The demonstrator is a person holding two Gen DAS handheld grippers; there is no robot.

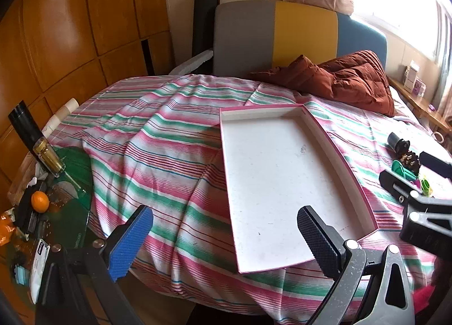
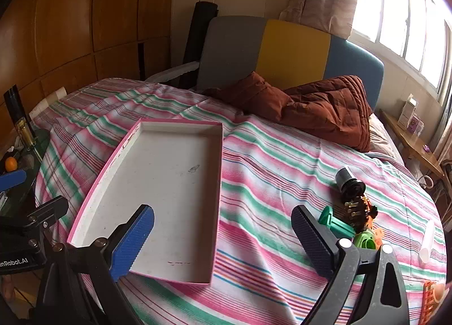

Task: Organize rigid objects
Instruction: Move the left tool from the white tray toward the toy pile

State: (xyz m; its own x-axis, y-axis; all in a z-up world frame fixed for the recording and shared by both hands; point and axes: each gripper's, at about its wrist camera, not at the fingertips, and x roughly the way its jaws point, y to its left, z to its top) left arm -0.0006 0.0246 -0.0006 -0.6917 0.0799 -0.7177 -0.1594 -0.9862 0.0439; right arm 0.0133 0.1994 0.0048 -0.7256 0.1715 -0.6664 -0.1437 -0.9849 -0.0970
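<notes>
The only writing I can read is "enRobot.AI" on the black body of my left gripper (image 2: 17,200) at the left edge of the right wrist view, cut off at the frame. Both grippers stand wide apart with nothing between the pads: the left gripper (image 1: 226,237) hovers over the near end of the shallow white cardboard tray with a pink rim (image 1: 282,172), and the right gripper (image 2: 223,229) hangs over the pink, green and white striped bedspread (image 2: 282,161) just right of that tray (image 2: 158,189). The tray lies flat on the bed, nothing in it, its near edge close to the bed's edge.

The small rigid things sit in a cluster on the bedspread to the right of the tray: a dark cylinder with a silver end (image 2: 349,179), a green plastic piece (image 2: 336,223), and a jumble of black, orange and light-green parts (image 2: 364,223) that I cannot make out singly; my right finger hides part of them. A rust-brown quilt (image 2: 325,107) lies bunched at the headboard. Open striped bedspread lies between tray and cluster.
</notes>
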